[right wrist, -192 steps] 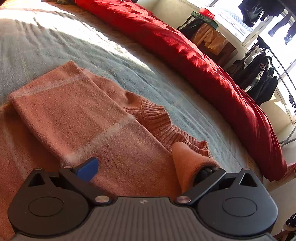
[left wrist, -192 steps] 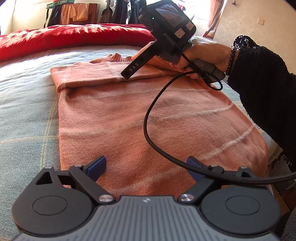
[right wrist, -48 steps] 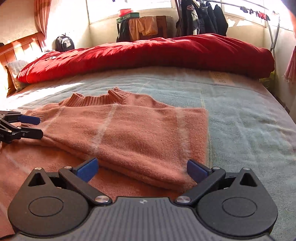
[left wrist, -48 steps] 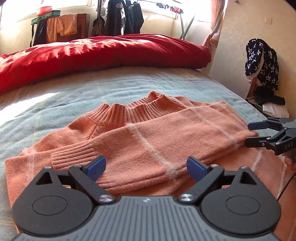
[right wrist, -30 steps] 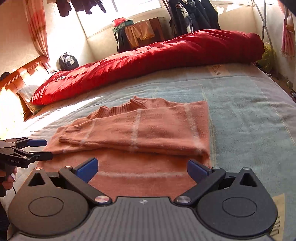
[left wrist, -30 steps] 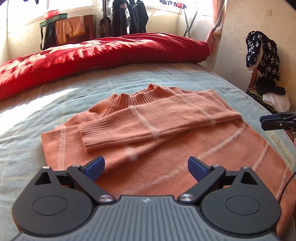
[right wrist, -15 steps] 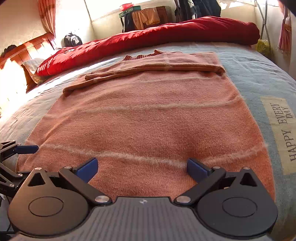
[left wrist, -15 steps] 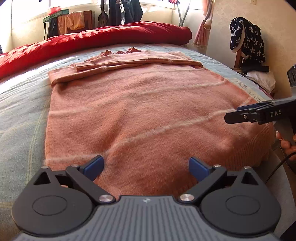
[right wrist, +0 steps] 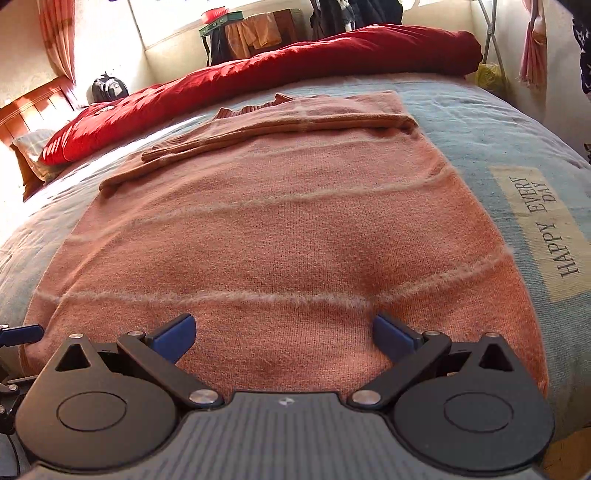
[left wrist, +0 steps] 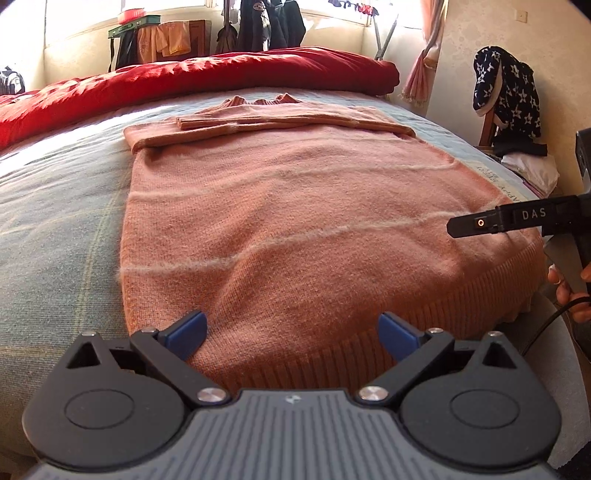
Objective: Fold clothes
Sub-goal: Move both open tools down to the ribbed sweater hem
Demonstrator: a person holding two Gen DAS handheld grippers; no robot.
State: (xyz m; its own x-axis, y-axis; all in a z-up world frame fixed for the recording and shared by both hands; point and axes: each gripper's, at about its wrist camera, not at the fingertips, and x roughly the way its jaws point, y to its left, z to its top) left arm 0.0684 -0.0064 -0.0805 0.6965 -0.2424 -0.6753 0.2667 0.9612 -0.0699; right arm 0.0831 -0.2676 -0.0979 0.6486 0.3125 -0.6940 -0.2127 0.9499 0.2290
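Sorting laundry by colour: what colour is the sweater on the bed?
Salmon-pink sweater with thin pale stripes; right wrist view.

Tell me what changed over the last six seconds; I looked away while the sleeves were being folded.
The right gripper let go of the sleeve it had pinched and folded across the chest. Both grippers pulled back to the sweater hem; the left gripper is open there too. The sweater stayed flat on the bed.

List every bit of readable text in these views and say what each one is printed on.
"HAPPY EVERY DAY": beige patch on the blue bedspread.
"DAS": side of the right hand-held gripper, seen from the left wrist view.
Same patch in the left wrist view: too foreshortened to read.
Badge on a hanging dark jacket: too small to read.
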